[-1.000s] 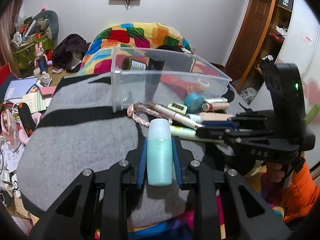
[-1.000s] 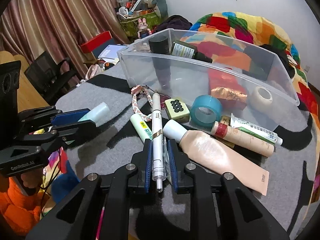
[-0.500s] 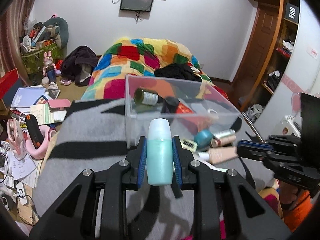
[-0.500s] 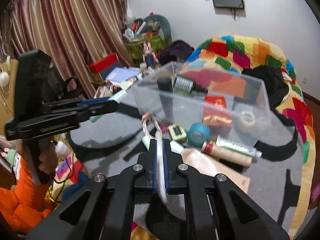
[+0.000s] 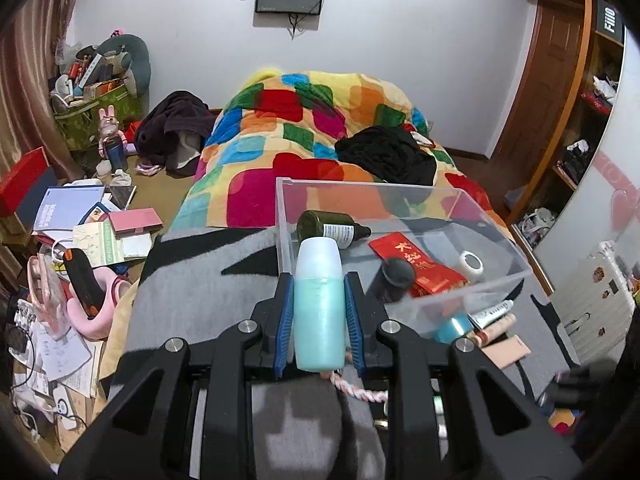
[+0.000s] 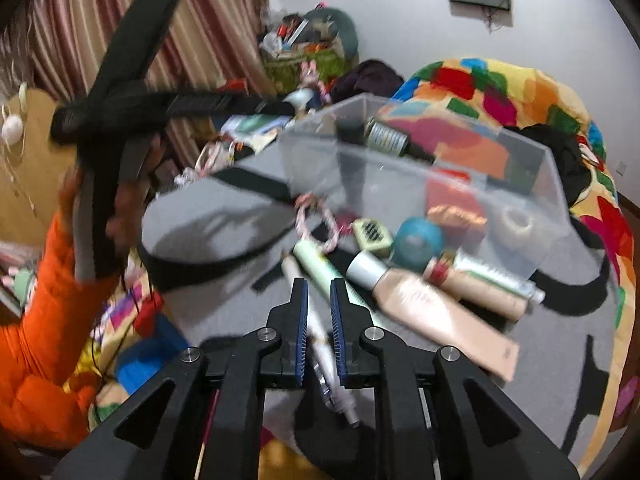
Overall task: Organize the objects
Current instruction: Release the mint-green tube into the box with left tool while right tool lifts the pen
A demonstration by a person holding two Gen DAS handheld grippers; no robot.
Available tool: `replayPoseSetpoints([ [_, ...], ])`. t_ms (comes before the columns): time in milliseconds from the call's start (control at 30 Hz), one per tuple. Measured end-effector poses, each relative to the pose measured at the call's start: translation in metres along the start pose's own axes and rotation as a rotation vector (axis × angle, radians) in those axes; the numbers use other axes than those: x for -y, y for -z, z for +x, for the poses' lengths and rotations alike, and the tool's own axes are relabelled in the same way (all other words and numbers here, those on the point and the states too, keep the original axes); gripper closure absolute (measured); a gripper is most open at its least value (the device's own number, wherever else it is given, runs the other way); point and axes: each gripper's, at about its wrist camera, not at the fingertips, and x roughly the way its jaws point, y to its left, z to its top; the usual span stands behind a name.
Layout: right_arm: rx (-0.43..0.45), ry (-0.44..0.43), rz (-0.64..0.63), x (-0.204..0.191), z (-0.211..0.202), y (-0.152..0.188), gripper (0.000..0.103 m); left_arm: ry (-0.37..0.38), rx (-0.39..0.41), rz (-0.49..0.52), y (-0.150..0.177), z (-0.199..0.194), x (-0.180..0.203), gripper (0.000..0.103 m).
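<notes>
- left gripper (image 5: 319, 312): blue ribbed pads clamped on both sides of a smooth teal bottle (image 5: 319, 322) with a rounded translucent white cap; bottle held upright, up off the blanket, in front of the near-left corner of the bin
- clear plastic bin (image 5: 492, 216): rigid, rectangular, thin glossy walls, sits on a grey fuzzy blanket (image 5: 208, 280) with black stripes
- in the bin: dark green glass bottle (image 5: 330, 227) lying on its side, white label; shiny red packet (image 5: 416, 262); black round-topped cylinder (image 5: 396, 276) upright; small white tape roll (image 5: 471, 264)
- right gripper (image 6: 319, 308): jaws parted, gap on each side of a slim white pen (image 6: 326, 356); pen lies on the blanket between the fingers; contact unclear
- on the blanket by the bin's front wall: beige flat tube (image 6: 432, 308) with a silver cap, teal tape roll (image 6: 418, 242), pale green tube (image 6: 324, 266), pink-white braided cord (image 6: 316, 220)
- right view blurred
</notes>
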Motion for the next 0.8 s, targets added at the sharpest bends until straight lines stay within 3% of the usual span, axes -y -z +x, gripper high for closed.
replayPoseSetpoints([
  [167,-0.058,0.021,-0.05,-0.006,0.014,0.007,0.083,-0.001,-0.028,0.02,-0.012,0.017,0.001,0.078],
  [400,-0.102,0.037,-0.079,-0.006,0.028,0.009,0.079,0.021,-0.088,-0.001,-0.014,0.038,-0.002,0.078],
  [533,-0.088,0.041,-0.09,-0.009,0.028,0.01,0.091,0.032,-0.085,-0.013,-0.01,0.033,-0.003,0.078],
  [667,-0.06,0.029,-0.061,-0.012,0.022,0.013,0.092,0.017,-0.063,-0.007,-0.006,0.021,-0.002,0.077],
  [800,-0.002,0.03,-0.019,-0.007,0.006,0.009,0.092,0.012,-0.023,0.019,0.004,-0.003,0.003,0.069],
])
